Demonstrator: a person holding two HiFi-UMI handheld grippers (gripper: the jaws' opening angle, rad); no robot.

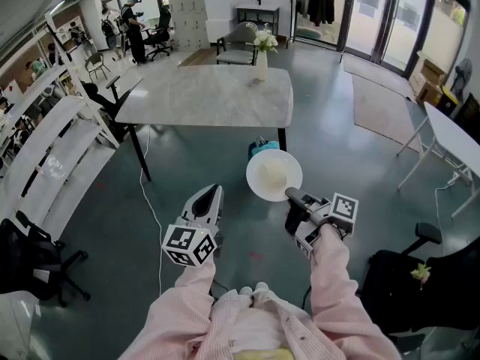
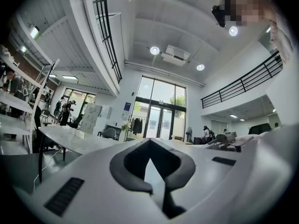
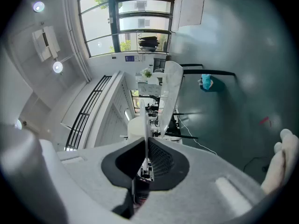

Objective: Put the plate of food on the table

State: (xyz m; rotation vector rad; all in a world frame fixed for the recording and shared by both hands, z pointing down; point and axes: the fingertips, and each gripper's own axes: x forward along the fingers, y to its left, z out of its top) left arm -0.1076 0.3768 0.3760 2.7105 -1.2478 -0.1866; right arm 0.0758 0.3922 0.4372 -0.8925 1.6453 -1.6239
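A white plate (image 1: 274,175) with a pale mound of food hangs over the floor, in front of the marble table (image 1: 210,96). My right gripper (image 1: 290,194) is shut on the plate's near rim. In the right gripper view the plate (image 3: 145,125) shows edge-on between the jaws of that gripper (image 3: 145,146), and the picture is rolled onto its side. My left gripper (image 1: 212,192) is held level to the left of the plate, shut with nothing in it. In the left gripper view its jaws (image 2: 149,160) meet, and the table (image 2: 70,136) lies ahead on the left.
A vase of white flowers (image 1: 262,55) stands at the table's far right edge. A teal object (image 1: 262,148) sits on the floor by the table leg. White racks (image 1: 45,156) line the left, black office chairs (image 1: 405,276) stand at both sides, and a white folding table (image 1: 454,137) is on the right.
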